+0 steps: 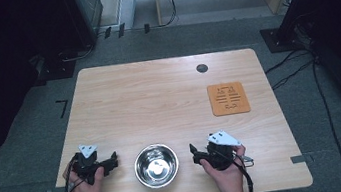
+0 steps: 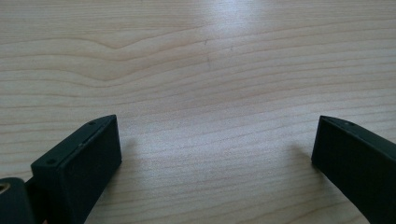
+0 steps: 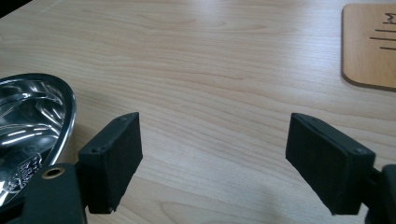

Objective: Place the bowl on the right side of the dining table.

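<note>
A round, shiny stainless-steel bowl (image 1: 156,165) sits empty on the light wooden table (image 1: 159,102), close to the near edge and about midway between the two hands. In the right gripper view its polished rim (image 3: 32,126) curves in at the left, just beside that gripper's left jaw but not touching it.

The black right gripper (image 1: 196,154), held in the person's right hand (image 1: 226,169), rests on the table just right of the bowl, its jaws spread wide apart over bare wood. The black left gripper (image 1: 113,160), held in the left hand (image 1: 86,186), lies just left of the bowl, its jaws likewise wide apart with nothing between them.

Farther off, toward the far right, a flat orange-brown square mat (image 1: 229,98) with dark line markings lies well apart from the bowl. A small dark round cable port (image 1: 202,68) sits near the table's far edge.
</note>
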`<state>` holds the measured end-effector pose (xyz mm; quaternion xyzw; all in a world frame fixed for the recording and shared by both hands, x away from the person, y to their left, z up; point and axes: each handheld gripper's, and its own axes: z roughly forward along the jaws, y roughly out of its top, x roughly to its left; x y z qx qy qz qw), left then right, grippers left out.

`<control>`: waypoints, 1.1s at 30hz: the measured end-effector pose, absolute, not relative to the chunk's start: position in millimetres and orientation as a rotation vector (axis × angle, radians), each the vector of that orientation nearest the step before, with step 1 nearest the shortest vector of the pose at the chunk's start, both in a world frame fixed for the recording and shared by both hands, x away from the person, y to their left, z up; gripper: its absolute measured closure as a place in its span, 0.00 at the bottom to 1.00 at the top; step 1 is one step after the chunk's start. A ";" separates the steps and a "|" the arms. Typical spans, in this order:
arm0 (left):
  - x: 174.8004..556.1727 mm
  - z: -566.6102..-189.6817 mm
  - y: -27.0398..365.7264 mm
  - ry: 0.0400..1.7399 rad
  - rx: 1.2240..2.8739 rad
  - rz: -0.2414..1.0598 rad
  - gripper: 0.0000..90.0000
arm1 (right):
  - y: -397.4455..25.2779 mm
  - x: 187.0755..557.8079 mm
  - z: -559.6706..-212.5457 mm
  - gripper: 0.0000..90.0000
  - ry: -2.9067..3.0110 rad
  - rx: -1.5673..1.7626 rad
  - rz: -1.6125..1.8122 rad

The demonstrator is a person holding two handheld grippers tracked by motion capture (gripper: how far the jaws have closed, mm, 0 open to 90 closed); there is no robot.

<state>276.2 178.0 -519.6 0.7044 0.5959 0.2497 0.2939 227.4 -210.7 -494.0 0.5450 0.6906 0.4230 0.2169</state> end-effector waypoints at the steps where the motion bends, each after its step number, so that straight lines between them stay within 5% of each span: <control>1: 276.2 -519.6 178.0 1.587 1.875 0.665 0.01 | -209.3 227.1 -494.2 0.21 1.916 1.509 1.173; 33: 276.1 -519.6 178.0 1.587 1.876 0.665 0.01 | -176.9 224.4 -492.9 0.23 1.944 1.449 1.239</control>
